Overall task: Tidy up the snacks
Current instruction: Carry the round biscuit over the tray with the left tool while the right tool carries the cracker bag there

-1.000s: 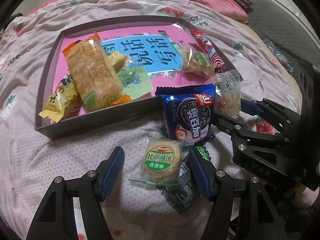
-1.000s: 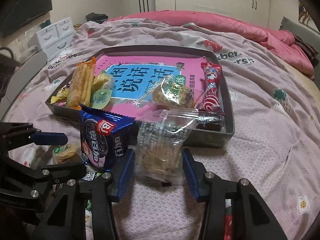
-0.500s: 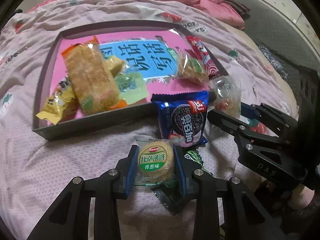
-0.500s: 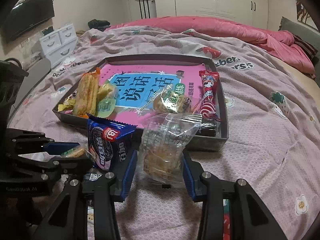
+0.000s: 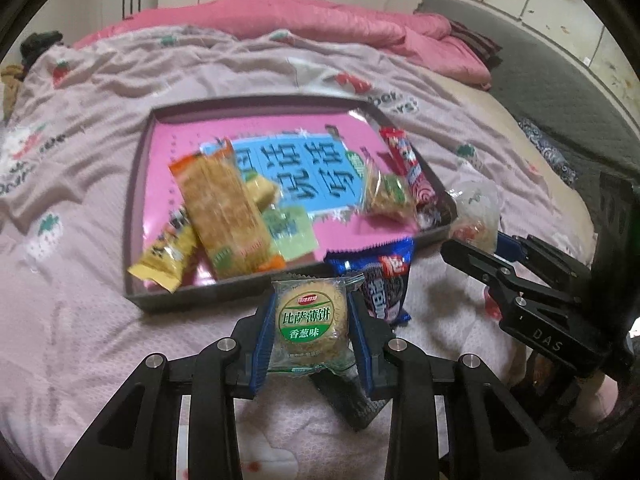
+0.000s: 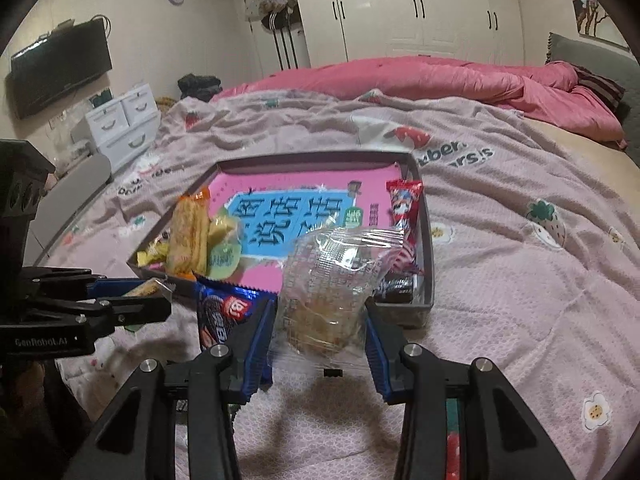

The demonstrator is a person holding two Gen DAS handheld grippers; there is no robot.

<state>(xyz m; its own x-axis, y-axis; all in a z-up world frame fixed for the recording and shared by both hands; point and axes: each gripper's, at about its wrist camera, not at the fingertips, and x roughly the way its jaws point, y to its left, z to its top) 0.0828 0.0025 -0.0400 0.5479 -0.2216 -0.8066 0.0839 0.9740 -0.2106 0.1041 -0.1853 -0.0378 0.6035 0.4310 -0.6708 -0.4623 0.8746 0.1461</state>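
Note:
My left gripper (image 5: 312, 330) is shut on a round green-labelled biscuit pack (image 5: 312, 326), held above the bedspread just short of the grey tray (image 5: 132, 216). My right gripper (image 6: 320, 328) is shut on a clear bag of pastry (image 6: 324, 300), raised in front of the tray's (image 6: 424, 248) near right corner. The tray has a pink and blue printed bottom and holds several snacks: an orange cracker pack (image 5: 224, 208), a yellow packet (image 5: 168, 252), a red candy stick (image 5: 408, 164). A blue cookie pack (image 5: 380, 280) lies on the bed against the tray's near wall.
A dark wrapper (image 5: 348, 396) lies on the pink bedspread (image 5: 72, 340) under my left gripper. A pink duvet (image 6: 460, 84) is bunched at the far end of the bed. White drawers (image 6: 120, 124) and a wall screen (image 6: 60, 68) stand to the left.
My left gripper closed on the biscuit pack and lifted it off the bed. My right gripper rose with the clear bag. Both have tilted up, showing more of the room.

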